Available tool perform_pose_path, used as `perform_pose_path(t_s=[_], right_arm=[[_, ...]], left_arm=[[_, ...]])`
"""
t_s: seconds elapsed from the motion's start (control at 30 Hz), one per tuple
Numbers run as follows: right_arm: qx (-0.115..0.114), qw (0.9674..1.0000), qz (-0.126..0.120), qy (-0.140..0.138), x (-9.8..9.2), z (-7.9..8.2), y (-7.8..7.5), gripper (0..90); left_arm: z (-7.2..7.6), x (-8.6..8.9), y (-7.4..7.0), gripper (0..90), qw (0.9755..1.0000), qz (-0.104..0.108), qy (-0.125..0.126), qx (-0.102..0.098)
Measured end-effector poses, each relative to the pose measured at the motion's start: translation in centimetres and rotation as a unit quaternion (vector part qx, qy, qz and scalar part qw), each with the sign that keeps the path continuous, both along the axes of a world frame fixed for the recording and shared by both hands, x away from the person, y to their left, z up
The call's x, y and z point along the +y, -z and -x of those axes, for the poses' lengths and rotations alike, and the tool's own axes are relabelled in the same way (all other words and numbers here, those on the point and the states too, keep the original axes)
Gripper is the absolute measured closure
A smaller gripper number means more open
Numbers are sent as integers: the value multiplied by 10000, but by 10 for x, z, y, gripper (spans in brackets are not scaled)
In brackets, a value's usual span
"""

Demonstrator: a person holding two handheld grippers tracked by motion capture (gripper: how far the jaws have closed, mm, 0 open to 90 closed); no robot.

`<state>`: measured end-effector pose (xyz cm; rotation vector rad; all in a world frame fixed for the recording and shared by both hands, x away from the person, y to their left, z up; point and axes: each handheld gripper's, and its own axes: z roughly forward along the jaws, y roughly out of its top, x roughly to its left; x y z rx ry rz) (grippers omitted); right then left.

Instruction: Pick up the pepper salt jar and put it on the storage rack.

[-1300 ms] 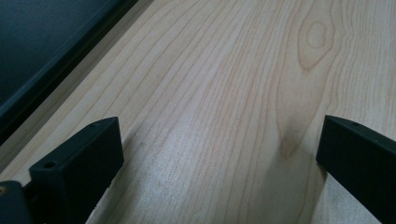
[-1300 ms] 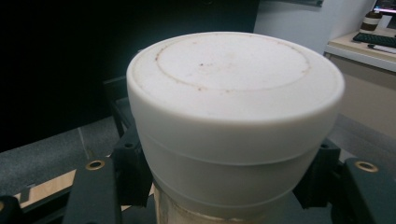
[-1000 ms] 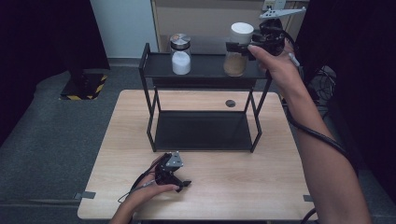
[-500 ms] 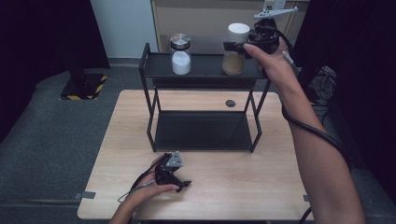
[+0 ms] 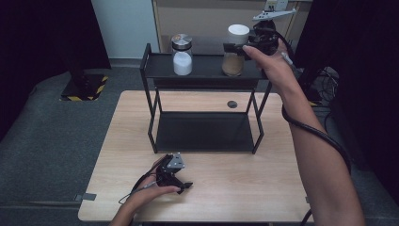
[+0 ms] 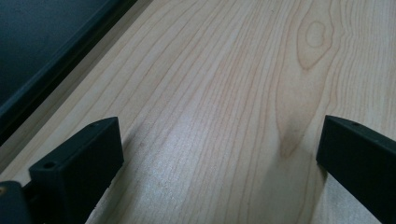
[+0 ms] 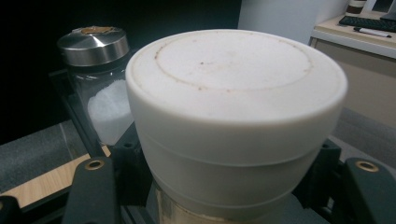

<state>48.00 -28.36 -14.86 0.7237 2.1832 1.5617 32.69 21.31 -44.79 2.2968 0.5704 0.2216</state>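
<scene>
A jar (image 5: 232, 65) of brown powder with a white lid (image 7: 236, 93) stands at the right of the black rack's top shelf (image 5: 207, 71). My right gripper (image 5: 234, 48) reaches in from the right and is shut on it just under the lid, with one black finger (image 7: 93, 186) on each side. At the table's front edge my left gripper (image 5: 181, 183) lies in a hand. In the left gripper view it (image 6: 219, 154) stands open over bare wood with nothing between its jaws.
A glass jar of white powder with a metal lid (image 5: 182, 55) stands at the left of the same shelf, close to the held jar (image 7: 105, 93). The rack's lower shelf (image 5: 202, 132) is bare. A small dark disc (image 5: 232, 104) lies on the wooden table (image 5: 244, 183) behind the rack.
The right hand and the brown jar have shifted slightly to the left along the top shelf. The left hand has kept still.
</scene>
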Motion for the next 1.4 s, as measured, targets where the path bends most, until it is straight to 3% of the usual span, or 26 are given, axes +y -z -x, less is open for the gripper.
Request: perform_pose_path(t_s=[0.7, 0.97, 1.4], right_arm=[[-22, 10000, -49, 71, 1, 4, 4, 346], [74, 9999, -17, 114, -2, 5, 3, 235], [-194, 9992, 127, 331, -12, 32, 0, 40]], left_arm=[[0, 0, 0, 0, 10000, -6, 3, -10], [0, 0, 0, 0, 10000, -4, 2, -9], [1, 0, 1, 0, 10000, 33, -25, -3]])
